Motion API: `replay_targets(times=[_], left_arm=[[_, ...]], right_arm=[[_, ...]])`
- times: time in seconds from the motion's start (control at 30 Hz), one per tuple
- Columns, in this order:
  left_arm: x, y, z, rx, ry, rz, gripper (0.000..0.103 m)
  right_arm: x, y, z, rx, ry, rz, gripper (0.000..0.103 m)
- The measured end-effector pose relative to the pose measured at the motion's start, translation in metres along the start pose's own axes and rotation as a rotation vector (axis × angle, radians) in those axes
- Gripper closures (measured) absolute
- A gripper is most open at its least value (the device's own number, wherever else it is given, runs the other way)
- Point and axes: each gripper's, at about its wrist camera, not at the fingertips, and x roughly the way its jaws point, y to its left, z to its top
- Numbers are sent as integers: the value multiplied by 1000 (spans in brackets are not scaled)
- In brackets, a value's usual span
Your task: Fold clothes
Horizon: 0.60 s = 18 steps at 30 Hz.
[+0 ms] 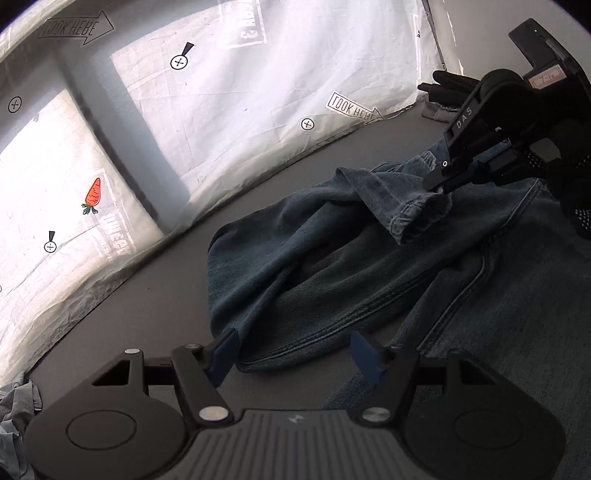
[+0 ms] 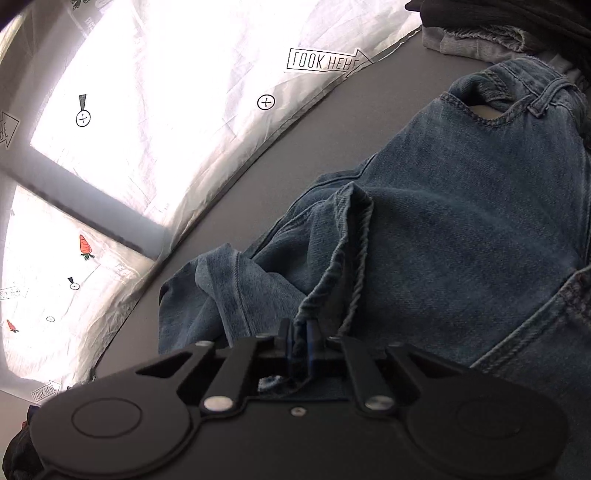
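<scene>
Fingers (image 2: 286,341) clamp hem of 1 jeans (image 2: 461,229).

A grey counter (image 1: 177,280) carries crumpled blue jeans (image 1: 369,258), with folded dark and grey clothes (image 2: 480,40) at its far end.

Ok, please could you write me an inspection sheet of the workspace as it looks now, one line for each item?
Surface: grey table, bare where visible.
Job's things: blue jeans lying crumpled, waistband at the far end, one leg hem lifted.
Clutter: dark and grey clothes pile at the far edge; more fabric at the near left.
Grippers: right gripper shut on the jeans hem; left gripper open, its fingers either side of a jeans fold, not pressing.
Cables: nothing seen.
Surroundings: white backdrop sheet printed with arrows, crosshair marks and carrots.
</scene>
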Motion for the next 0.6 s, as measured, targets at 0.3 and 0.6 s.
replay_targets(times=[0.3,0.6], left_arm=[[9,-33,55,136,-227,9,30],[27,-61,72,393,-379,65,34]], right_arm=[[-46,61,11,-152,-96,173,100],[-56,71,8,-172,-98,180,100]])
